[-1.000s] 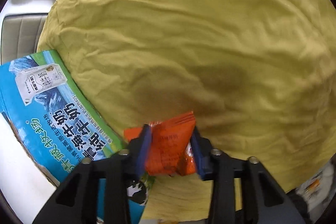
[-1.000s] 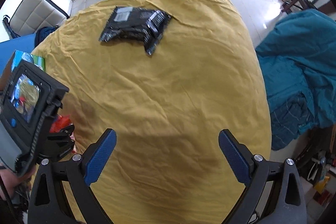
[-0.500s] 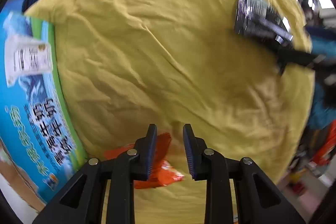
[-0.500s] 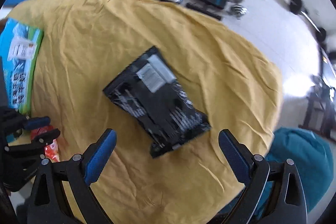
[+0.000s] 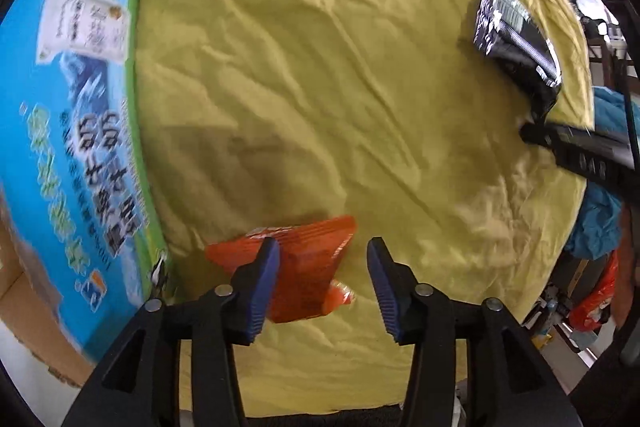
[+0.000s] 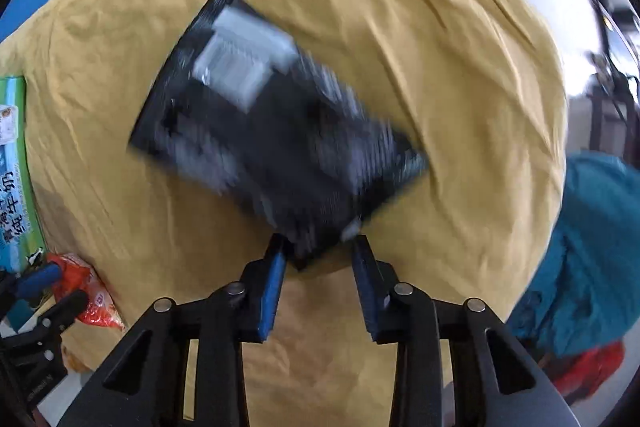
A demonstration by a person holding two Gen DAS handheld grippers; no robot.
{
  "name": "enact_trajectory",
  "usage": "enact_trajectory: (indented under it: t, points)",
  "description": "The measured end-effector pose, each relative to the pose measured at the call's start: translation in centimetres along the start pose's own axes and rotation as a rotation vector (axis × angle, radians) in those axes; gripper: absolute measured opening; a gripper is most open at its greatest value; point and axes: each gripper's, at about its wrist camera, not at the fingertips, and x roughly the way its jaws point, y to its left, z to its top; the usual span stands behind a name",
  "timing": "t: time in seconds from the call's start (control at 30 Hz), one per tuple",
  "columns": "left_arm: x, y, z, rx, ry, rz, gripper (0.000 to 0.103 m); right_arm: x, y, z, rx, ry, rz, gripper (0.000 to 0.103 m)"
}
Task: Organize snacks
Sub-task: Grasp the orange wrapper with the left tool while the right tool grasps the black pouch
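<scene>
— Where are the snacks sitting?

— The orange packet [image 5: 304,267] is lying low centre on the yellow-covered worktop [image 5: 340,87], loose between your spread left hand-held gripper [image 5: 322,277]. The black bag [image 6: 276,135] is filling mid-frame.

— And my right hand-held gripper [image 6: 318,267]?

— It's bracketing the bag's corner, not pinching. You're mid-pickup; next, close squarely.

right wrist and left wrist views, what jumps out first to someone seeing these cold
The wrinkled yellow cloth fills both views. In the right wrist view a big black snack bag lies mid-cloth, its near corner between the fingers of the right tool. In the left wrist view an orange snack packet lies under the open left tool, beside a blue milk carton box.
</scene>
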Motion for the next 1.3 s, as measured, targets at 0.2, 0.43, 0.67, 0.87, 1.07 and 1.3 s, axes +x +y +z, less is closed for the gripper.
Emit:
enact_trajectory:
  t: [0.2,0.43,0.67,0.87,1.07,1.3]
  points:
    - [-0.6,-0.8,-1.3,0.022,0.0,0.02,0.052,0.5,0.5,-5.1,0.038,-0.03,0.057,0.036]
    - [0.8,-2.3,-1.9,0.034,0.002,0.077,0.056,-5.4,3.4,-3.7,-0.244,-0.212,-0.069,0.091]
    - [-0.5,-0.6,-1.5,-0.018,-0.032,0.016,0.056,-6.3,5.4,4.0,-0.503,-0.142,-0.248,0.092]
    - [-1.7,2.2,-2.1,-0.066,-0.046,-0.048,0.056,-3.0,5.7,9.3,-0.569,0.007,-0.206,0.092]
    - [-1.8,3.0,-3.2,-0.076,-0.054,-0.078,0.056,-1.2,4.2,9.8,-0.443,0.015,-0.121,0.069]
    - [-3.0,2.8,-3.1,-0.062,-0.059,-0.081,0.056,-1.6,1.3,5.2,-0.142,0.014,-0.085,0.057]
